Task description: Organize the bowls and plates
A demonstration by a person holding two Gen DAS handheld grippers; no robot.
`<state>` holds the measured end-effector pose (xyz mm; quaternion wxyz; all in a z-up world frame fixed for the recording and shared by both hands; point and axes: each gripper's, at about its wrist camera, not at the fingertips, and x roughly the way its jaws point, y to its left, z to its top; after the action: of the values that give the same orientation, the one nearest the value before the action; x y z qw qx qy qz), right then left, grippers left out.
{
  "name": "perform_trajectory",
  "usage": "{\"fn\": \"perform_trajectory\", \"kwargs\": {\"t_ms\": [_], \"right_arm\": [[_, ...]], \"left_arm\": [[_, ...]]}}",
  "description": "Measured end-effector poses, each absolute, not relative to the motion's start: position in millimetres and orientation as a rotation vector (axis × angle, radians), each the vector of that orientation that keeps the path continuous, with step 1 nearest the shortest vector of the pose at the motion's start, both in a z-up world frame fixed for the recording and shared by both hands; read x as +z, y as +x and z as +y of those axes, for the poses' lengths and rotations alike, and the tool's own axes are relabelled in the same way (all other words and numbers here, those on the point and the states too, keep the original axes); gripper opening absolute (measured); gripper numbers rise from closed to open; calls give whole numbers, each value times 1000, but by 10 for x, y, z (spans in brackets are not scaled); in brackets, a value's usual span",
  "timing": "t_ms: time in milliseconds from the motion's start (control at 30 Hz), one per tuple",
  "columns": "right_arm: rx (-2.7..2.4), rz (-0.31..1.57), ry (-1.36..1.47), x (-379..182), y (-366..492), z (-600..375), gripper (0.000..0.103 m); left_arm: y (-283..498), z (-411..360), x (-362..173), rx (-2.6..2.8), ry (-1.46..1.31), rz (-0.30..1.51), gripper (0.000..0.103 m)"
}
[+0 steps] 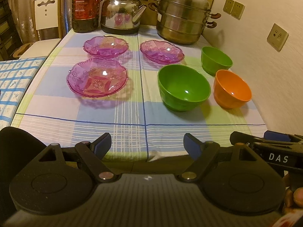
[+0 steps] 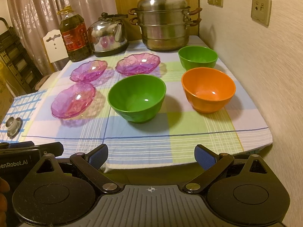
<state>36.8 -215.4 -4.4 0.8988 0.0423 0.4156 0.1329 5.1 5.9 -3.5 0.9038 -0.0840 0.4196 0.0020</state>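
Note:
Three pink see-through plates lie on the checked tablecloth: a near one (image 1: 97,77) (image 2: 73,100), a far left one (image 1: 105,46) (image 2: 88,70) and a far middle one (image 1: 162,51) (image 2: 137,64). To their right stand a large green bowl (image 1: 184,89) (image 2: 136,97), an orange bowl (image 1: 232,89) (image 2: 208,89) and a smaller green bowl (image 1: 216,59) (image 2: 197,56). My left gripper (image 1: 146,145) hovers open at the table's near edge, holding nothing. My right gripper (image 2: 151,156) is open too, beside the left one and short of the bowls.
Along the back stand an oil bottle (image 1: 86,7), a steel kettle (image 1: 121,13) and a stacked steamer pot (image 1: 183,17). The wall (image 2: 265,75) runs along the right side. A blue-checked surface (image 2: 20,106) with a small metal knob (image 2: 12,123) adjoins on the left.

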Motion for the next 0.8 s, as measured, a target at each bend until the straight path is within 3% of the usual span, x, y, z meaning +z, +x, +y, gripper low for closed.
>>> {"fn": "perform_trajectory", "kwargs": {"t_ms": [800], "right_arm": [[273, 863, 96, -52, 354, -2151, 98]], "left_arm": [[53, 28, -39, -7, -179, 871, 81]]}}
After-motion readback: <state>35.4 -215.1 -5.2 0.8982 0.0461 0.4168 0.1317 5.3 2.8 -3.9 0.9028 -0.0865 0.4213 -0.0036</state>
